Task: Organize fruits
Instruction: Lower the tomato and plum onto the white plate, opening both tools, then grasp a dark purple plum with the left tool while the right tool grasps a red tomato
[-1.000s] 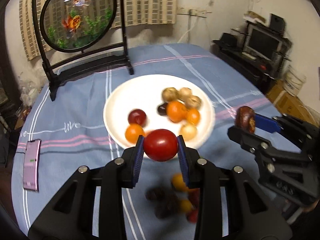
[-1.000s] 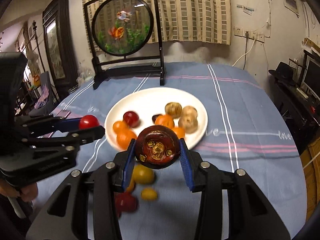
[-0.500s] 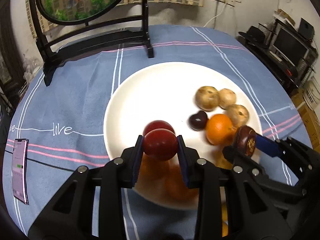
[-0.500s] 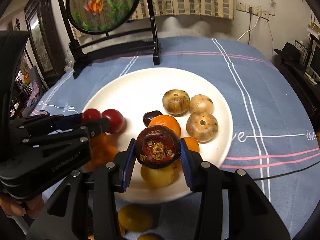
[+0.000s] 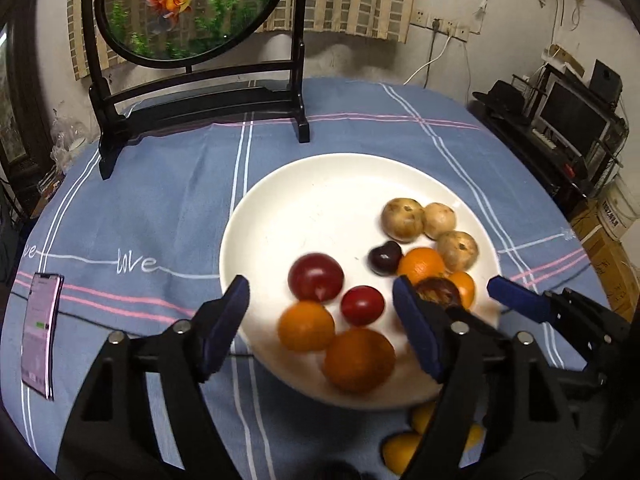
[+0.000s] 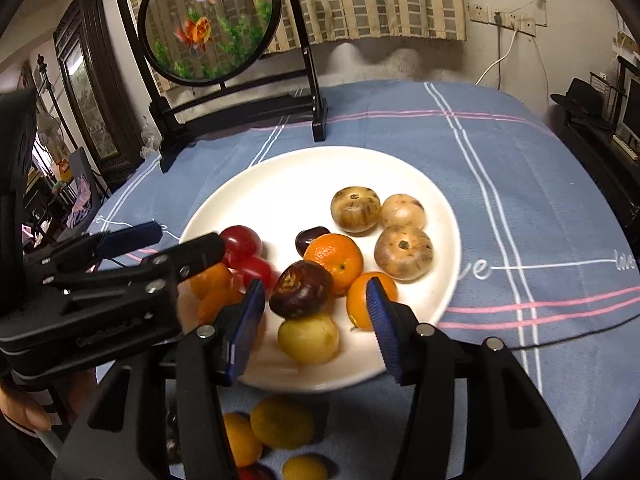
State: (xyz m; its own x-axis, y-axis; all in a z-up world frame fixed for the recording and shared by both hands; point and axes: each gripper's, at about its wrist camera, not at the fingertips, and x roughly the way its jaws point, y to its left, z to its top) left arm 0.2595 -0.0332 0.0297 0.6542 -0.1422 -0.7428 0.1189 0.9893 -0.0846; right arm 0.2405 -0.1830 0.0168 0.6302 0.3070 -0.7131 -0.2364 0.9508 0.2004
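Note:
A white plate [image 5: 320,192] [image 6: 304,176] holds several fruits: oranges, red fruits, tan round fruits and a small dark one. My left gripper [image 5: 322,320] is open over the plate's near edge, with the small red fruit [image 5: 362,305] lying loose on the plate between its fingers. My right gripper [image 6: 316,312] is open; the dark brown mangosteen [image 6: 301,289] [image 5: 436,292] rests on the plate fruits between its fingers, atop a yellow fruit [image 6: 309,338].
Loose yellow and orange fruits [image 6: 280,422] [image 5: 402,450] lie on the blue cloth before the plate. A round fish screen on a black stand [image 5: 192,12] is at the back. A phone [image 5: 40,328] lies at the left edge.
Both grippers opened over the plate. The left let go of the red fruit and the right let go of the mangosteen; both fruits now lie among the plate's fruits.

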